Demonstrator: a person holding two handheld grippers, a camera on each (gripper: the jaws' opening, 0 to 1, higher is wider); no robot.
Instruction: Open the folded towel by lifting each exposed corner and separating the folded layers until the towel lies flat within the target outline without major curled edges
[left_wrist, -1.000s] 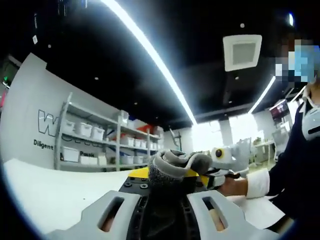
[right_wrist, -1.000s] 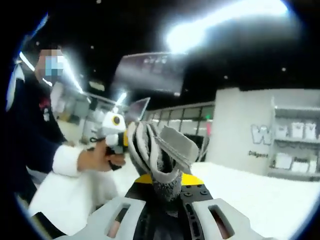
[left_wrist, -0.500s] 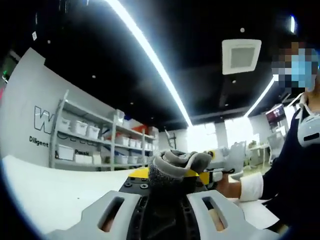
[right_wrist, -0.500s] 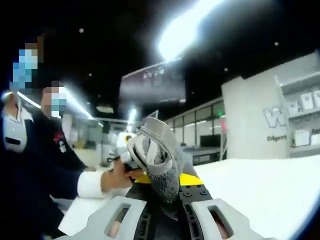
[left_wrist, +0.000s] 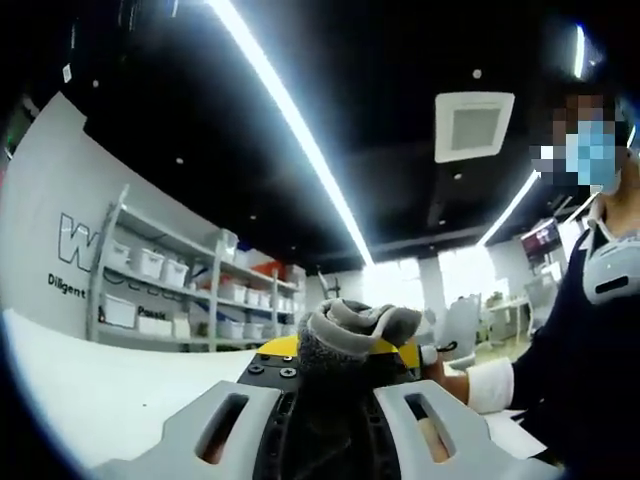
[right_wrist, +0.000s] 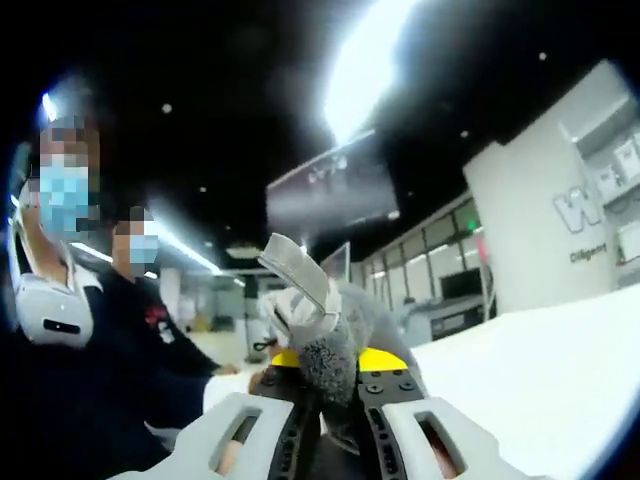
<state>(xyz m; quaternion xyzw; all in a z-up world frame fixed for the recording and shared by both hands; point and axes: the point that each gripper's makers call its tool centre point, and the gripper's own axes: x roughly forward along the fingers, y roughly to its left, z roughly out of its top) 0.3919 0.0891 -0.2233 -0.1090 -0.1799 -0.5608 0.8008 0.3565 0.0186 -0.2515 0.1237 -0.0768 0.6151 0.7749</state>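
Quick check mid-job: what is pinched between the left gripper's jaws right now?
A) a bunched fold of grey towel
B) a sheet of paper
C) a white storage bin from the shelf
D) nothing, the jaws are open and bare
A: in the left gripper view, the left gripper has its jaws shut on a bunched fold of the grey towel, which rises above the jaw tips.

Dark ceiling (left_wrist: 400, 60), strip light (left_wrist: 290, 120), shelving (left_wrist: 170, 290)

We see a dark ceiling cut by a glaring strip light (left_wrist: 290, 130), blown out in the right gripper view, where motion blur softens everything; fisheye bends both edges.
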